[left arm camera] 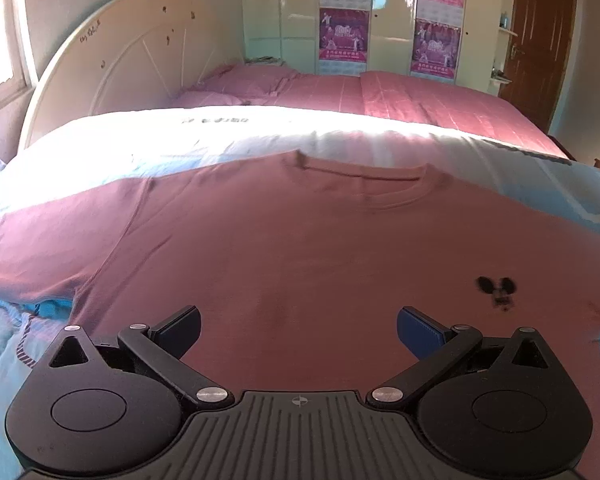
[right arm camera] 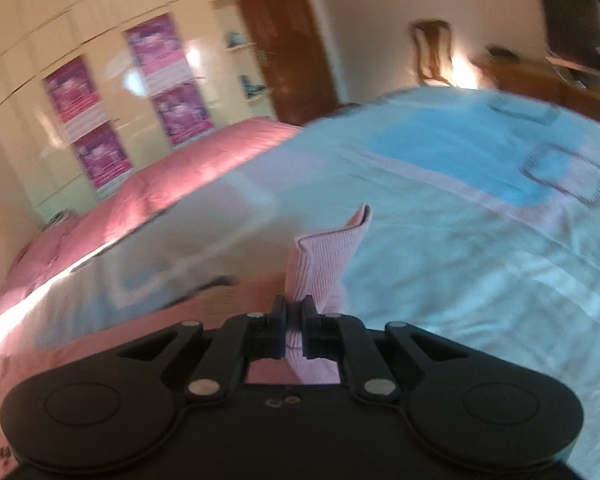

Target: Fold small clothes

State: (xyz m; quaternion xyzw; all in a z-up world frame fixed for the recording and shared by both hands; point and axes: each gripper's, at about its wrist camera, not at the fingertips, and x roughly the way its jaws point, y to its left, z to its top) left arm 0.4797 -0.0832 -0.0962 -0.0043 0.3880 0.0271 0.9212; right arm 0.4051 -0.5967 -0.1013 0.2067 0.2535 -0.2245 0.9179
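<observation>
A pink T-shirt [left arm camera: 284,240] lies flat on the bed, collar at the far side, a small black print [left arm camera: 496,290] on its right part. My left gripper [left arm camera: 299,330] is open and empty, hovering over the shirt's lower middle. My right gripper [right arm camera: 295,322] is shut on a pink fold of the shirt [right arm camera: 324,256], which sticks up between the fingers. The right wrist view is blurred.
The shirt rests on a light blue and white quilt [right arm camera: 460,240] on a bed with pink bedding [left arm camera: 400,96]. A white headboard [left arm camera: 132,60] is at the left, wardrobes with posters [left arm camera: 344,16] behind, a brown door [left arm camera: 540,40] at the right.
</observation>
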